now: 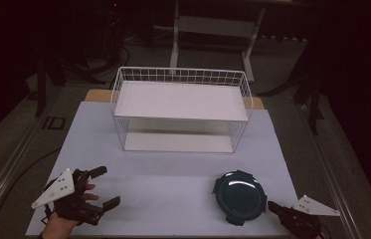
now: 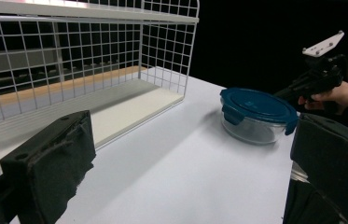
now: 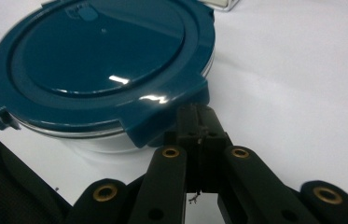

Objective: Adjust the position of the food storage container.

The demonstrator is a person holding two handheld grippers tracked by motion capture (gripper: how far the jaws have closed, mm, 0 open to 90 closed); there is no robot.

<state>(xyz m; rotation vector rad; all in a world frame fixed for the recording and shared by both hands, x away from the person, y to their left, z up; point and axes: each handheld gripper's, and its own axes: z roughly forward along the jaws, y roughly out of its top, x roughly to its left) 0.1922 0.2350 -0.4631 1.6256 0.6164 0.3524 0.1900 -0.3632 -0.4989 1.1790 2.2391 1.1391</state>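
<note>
High view, wire rack behind lidded container, possibly glass.

A white table bears a wire rack and a lidded container.

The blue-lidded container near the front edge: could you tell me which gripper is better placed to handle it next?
Right. The right gripper, jaws shut, sits at the container's lid clip. The left gripper, jaws open, is across the table, far from it.

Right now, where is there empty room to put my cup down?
The table is bare between the left gripper and the lidded bowl, and both rack shelves are empty. It is crowded around the bowl, where the right gripper sits.
</note>
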